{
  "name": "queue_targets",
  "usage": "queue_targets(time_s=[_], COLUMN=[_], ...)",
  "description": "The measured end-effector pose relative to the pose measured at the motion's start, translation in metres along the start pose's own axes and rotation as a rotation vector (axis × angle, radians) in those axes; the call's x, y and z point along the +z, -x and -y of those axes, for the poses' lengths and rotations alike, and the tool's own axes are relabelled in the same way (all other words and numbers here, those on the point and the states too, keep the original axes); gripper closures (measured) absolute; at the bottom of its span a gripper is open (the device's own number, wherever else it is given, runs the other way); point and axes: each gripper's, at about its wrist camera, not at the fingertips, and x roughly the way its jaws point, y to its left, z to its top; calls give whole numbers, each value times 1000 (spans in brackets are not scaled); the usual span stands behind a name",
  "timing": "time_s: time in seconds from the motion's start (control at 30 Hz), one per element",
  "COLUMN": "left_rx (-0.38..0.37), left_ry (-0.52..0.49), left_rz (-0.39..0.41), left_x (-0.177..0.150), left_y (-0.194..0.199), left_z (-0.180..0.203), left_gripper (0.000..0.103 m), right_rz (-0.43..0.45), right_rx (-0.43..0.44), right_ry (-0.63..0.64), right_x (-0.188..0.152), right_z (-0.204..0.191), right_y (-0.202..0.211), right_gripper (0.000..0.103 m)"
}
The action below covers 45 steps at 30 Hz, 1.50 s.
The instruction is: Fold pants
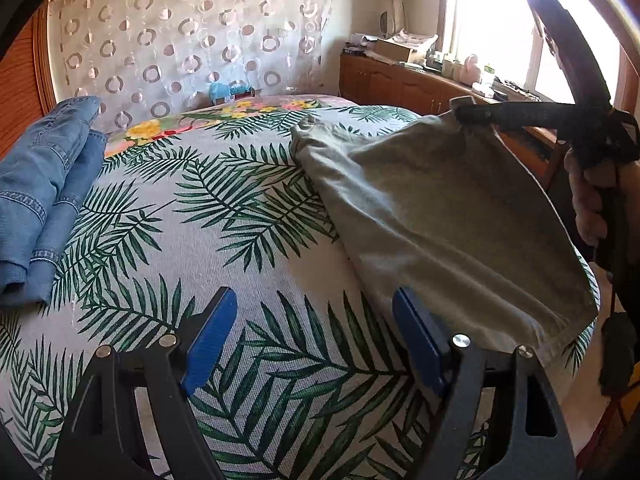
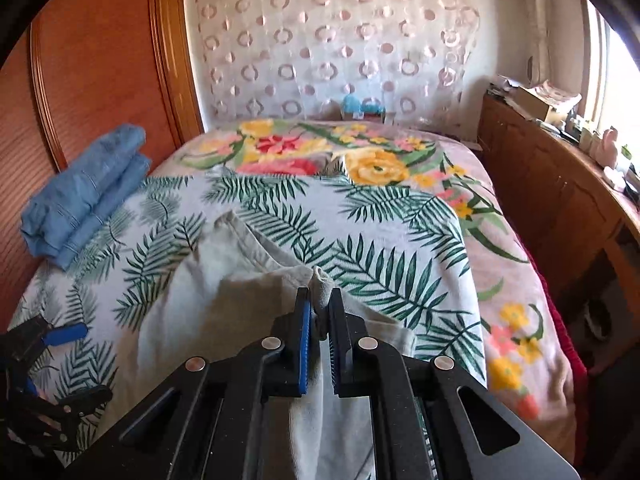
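While the right gripper (image 2: 319,312) has its jaws clamped on a bunched edge of the grey-green pants (image 1: 440,208), lifting that end off the bed (image 1: 240,200), the left gripper (image 1: 314,340) hangs beside the low hem, jaws wide and empty. Best next: pinch that loose corner, so both ends travel level and the fold lands square, clear of the folded jeans (image 1: 44,184).

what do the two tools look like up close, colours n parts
Both tools match: the left tool and the right tool have black angular linkage arms with cut-out slots, round silver rivets at the joints, and flat blue ribbed pads inside the fingers. The right one has a black pistol-style handle with a dark cord hanging below.
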Motion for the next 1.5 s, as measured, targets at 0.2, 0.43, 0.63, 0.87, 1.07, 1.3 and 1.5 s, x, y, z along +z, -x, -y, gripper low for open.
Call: queue_targets(time_s=[0.2, 0.43, 0.63, 0.87, 1.07, 1.3, 1.5], left_rx=[1, 7, 14, 12, 3, -9, -6], left_ry=[-1, -14, -39, -40, -28, -12, -10], left_rz=[-1, -18, -45, -64, -77, -81, -81], left_x=[0, -1, -1, -2, -1, -1, -1], left_y=[0, -4, -9, -12, -14, -15, -15], left_z=[0, 2, 6, 6, 5, 3, 3], left_gripper=[22, 22, 22, 22, 22, 21, 21], right_rz=[-31, -98, -85, -66, -54, -25, -20], right_rx=[-82, -168, -134, -70, -27, 6, -13], right_ry=[-31, -105, -118, -83, -80, -117, -116], right_x=[-9, -17, -21, -49, -91, -131, -148], right_z=[14, 33, 33, 26, 13, 10, 0], right_y=[-17, -40, -33, 7, 44, 91, 106], right_gripper=[95, 66, 62, 62, 62, 62, 62])
